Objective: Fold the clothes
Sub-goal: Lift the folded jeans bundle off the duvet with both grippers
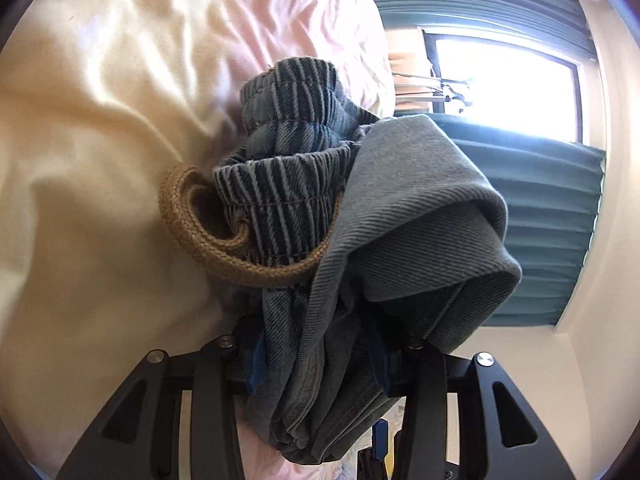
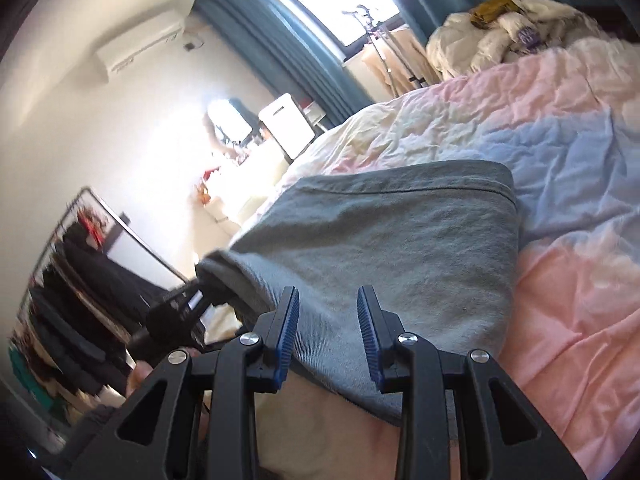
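A pair of grey-blue denim trousers fills the left wrist view, bunched up, with a striped elastic waistband and a brown woven cord. My left gripper is shut on a thick fold of this denim, and the cloth hides its blue pads almost fully. In the right wrist view the same trousers lie spread over the bed. My right gripper hovers just above their near edge, open, with nothing pressed between its pads. The left gripper shows dark and blurred at the cloth's left corner.
The bed cover is pastel pink, blue and cream, and wrinkled. A heap of white bedding sits at its far end. Teal curtains frame a bright window. A white chair and a mirror showing hanging clothes stand beside the bed.
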{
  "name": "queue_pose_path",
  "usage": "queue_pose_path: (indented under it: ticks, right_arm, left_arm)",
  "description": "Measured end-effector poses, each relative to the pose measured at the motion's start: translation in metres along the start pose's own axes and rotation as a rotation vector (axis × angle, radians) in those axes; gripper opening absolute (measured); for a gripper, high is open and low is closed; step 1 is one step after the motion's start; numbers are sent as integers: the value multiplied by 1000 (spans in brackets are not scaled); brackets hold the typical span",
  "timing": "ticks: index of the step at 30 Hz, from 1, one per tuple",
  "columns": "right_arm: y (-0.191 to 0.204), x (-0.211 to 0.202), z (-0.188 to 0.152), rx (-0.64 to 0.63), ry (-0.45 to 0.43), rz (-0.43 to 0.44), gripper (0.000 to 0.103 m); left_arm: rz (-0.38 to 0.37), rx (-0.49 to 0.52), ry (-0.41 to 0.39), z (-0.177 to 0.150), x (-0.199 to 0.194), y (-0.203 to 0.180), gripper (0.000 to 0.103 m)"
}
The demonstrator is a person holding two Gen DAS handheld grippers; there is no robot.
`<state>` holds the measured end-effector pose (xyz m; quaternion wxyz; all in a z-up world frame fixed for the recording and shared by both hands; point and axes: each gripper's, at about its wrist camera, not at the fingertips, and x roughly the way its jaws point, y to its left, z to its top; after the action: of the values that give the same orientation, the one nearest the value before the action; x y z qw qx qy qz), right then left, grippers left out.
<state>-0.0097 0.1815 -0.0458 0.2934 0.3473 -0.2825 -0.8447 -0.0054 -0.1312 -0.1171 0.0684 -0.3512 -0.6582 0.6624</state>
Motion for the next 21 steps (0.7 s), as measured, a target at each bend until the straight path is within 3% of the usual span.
queue_pose_path:
  ticks: [3,7,16,21]
  right_arm:
    - [-30,-9,11,124,-45,-35,30]
    - [-60,-9,22,214,-65,-92,30]
    - [-101,34,34,239,31,-185,31]
    - [-104,53,37,210,63,-170,50]
  left_arm:
    - [-4,-92,-5,-2,3,14,41]
    - [11,-60,-17,-8,12,2,42]
    - [-17,-48,3,-15,43,-15,42]
    - [-13,-29,13,-21,59,-24,42]
